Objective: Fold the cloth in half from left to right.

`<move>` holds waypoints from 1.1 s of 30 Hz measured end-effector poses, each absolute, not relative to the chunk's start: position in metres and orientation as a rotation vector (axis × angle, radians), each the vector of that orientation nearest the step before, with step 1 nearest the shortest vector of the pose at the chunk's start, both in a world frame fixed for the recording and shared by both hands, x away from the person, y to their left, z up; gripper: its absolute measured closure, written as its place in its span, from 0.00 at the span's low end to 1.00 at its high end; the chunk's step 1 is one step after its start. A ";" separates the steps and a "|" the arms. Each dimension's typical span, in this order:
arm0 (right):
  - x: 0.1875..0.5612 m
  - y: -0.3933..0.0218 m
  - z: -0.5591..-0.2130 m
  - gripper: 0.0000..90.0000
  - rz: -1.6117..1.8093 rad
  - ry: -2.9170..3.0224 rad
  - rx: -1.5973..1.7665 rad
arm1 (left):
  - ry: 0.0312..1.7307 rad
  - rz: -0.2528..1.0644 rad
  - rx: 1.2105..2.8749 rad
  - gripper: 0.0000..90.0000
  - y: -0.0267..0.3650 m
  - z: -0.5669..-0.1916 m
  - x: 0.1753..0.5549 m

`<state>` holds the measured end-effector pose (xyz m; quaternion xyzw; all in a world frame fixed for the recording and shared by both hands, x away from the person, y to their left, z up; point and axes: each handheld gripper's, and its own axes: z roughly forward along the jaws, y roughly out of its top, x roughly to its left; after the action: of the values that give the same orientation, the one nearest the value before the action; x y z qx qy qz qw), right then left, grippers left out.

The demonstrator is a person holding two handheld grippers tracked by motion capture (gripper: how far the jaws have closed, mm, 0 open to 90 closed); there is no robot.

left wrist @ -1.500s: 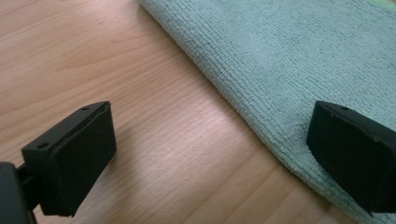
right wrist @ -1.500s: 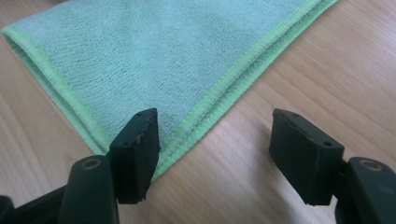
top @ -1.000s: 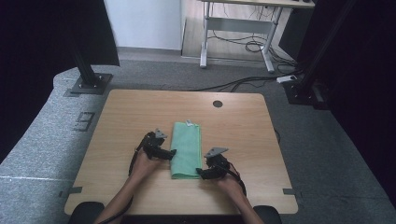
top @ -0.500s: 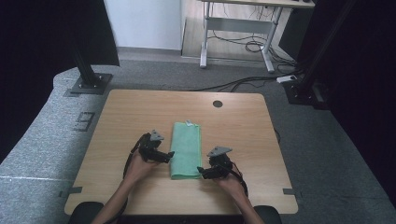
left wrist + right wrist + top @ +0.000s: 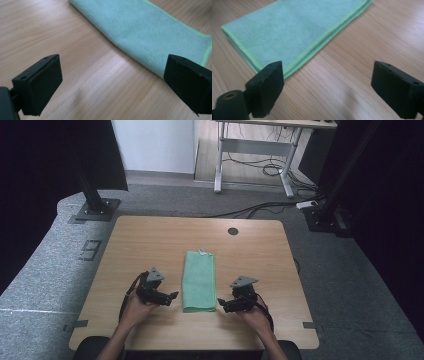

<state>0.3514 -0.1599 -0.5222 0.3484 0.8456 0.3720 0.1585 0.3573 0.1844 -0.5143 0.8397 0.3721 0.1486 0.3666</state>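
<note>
— Both grippers had backed away from the green cloth (image 5: pixel 199 281) since the earlier frame, the left gripper (image 5: pixel 172 296) sliding toward the lower left and the right gripper (image 5: pixel 221 307) drawing off toward the lower right.

— Where did the cloth lie?

— Folded into a long strip, flat on the wooden table (image 5: pixel 150 240), just below the middle of the high view, between the two grippers.

— Was either one gripping it?

— No. In the left gripper view the jaws stood wide apart over bare wood, the cloth (image 5: pixel 150 32) across the upper right. In the right gripper view the jaws had just been opening, nothing between them but tabletop; the cloth (image 5: pixel 294 32) filled the upper left.
</note>
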 end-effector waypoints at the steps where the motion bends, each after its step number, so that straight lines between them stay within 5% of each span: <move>1: 0.351 -0.162 -0.522 0.09 1.058 2.416 1.002 | 0.958 0.382 2.159 0.02 0.186 -0.515 0.356; 11: 0.348 -0.186 -0.526 0.00 1.010 2.379 1.052 | 0.987 0.386 2.170 0.00 0.208 -0.529 0.342; 33: 0.352 -0.205 -0.557 0.00 1.000 2.366 1.144 | 1.047 0.385 2.227 0.00 0.214 -0.549 0.351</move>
<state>0.3523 -0.2047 -0.5567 0.4012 0.8301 0.3507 0.1642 0.3506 0.2142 -0.5489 0.8471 0.3983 0.1466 0.3198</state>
